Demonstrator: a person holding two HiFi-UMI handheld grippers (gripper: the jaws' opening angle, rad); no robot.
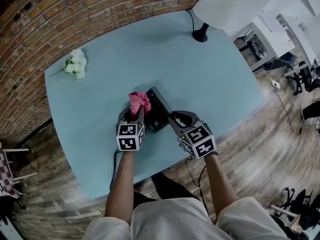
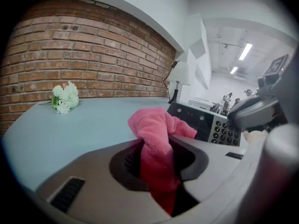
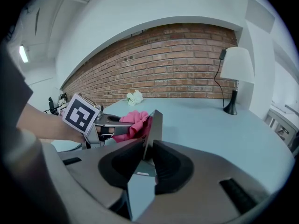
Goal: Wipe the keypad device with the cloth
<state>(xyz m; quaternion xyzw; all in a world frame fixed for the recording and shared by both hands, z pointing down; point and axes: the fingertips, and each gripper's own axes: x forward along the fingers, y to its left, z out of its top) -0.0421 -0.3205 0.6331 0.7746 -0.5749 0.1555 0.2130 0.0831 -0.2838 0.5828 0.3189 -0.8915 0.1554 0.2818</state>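
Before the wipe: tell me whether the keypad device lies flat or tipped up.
Tipped up: the right gripper is shut on the keypad device by its edge, its keyed face turned toward the cloth.

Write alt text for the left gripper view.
The left gripper is shut on a bunched pink cloth, close to the keypad device, whose right end the right gripper holds. Behind them lie a pale blue table, white flowers at left, and a brick wall.
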